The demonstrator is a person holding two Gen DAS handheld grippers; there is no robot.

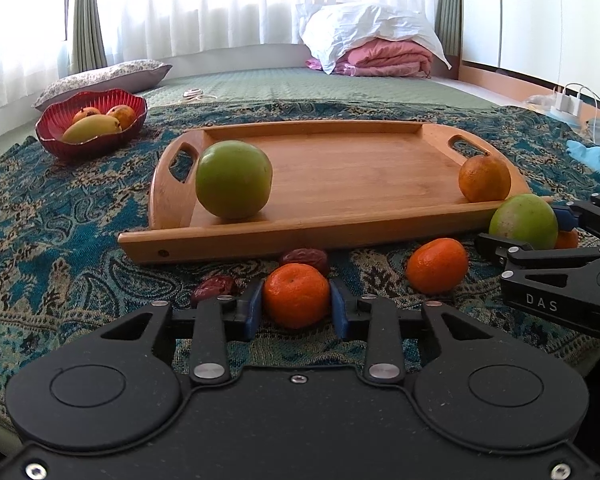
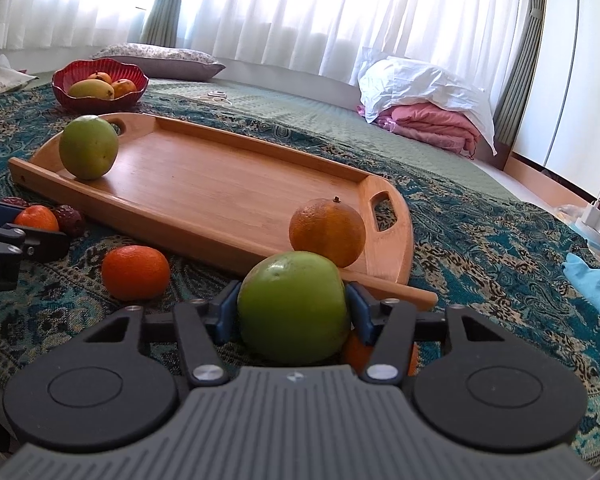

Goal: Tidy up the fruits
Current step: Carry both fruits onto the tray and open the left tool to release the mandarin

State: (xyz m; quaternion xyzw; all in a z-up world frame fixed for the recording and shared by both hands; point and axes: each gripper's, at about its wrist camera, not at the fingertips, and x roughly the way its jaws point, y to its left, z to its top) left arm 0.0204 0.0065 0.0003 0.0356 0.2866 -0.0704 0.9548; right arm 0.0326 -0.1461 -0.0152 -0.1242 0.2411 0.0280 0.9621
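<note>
Squeezing both now: my left gripper [image 1: 296, 300] pinches the tangerine [image 1: 297, 294] on the cloth, my right gripper [image 2: 292, 312] clamps the green apple [image 2: 294, 306] beside the tray [image 2: 204, 196]. Lift straight, gently, clearing that rim.

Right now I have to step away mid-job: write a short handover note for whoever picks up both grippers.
Left gripper: shut on a tangerine on the cloth, not lifted.
Right gripper: shut on a green apple by the wooden tray's near right corner.
Done: one green apple at the tray's left end, one orange at its right end. The red bowl holds a mango and two smaller fruits.
Left: both gripped fruits, a loose tangerine on the cloth, two red dates, and an orange fruit partly hidden behind the right gripper's apple.
</note>
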